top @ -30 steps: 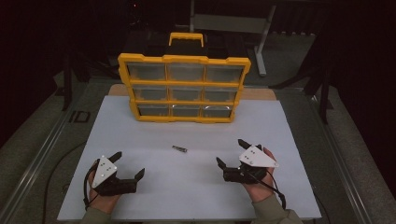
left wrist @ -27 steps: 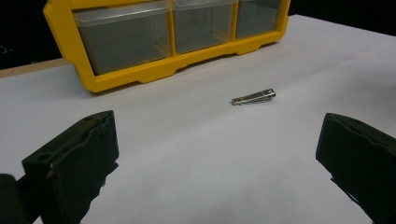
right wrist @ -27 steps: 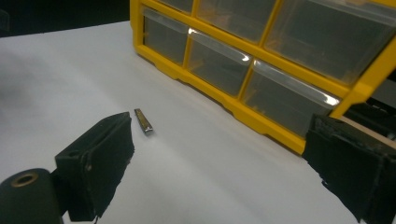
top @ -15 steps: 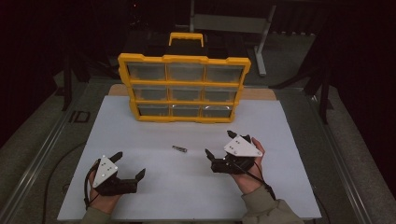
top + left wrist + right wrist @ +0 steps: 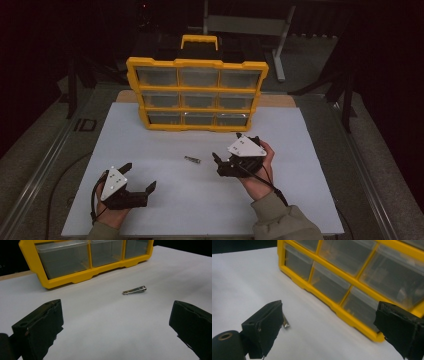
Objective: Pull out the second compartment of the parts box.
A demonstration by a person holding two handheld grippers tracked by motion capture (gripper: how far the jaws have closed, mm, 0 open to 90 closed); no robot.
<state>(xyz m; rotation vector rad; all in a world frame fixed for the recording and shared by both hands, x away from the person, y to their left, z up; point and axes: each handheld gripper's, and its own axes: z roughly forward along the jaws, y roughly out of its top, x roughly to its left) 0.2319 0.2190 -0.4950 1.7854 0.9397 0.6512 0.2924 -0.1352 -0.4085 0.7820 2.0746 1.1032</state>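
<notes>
I have the right tool (image 5: 223, 161) spread wide, with the nail clipper (image 5: 192, 159) lying flat on the white counter (image 5: 310, 200) just ahead of its jaws and a little to their left. I judge the clipper light, rigid and slick metal, thin enough to skid away if nudged. I'd close across its narrow sides near the middle, jaws low against the counter. My left tool (image 5: 139, 179) also gapes wide, well short of the clipper, holding nothing.

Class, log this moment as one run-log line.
right gripper: open, near clip | left gripper: open, idle | clip: on sheet, untouched | organizer: drawers shut
</notes>
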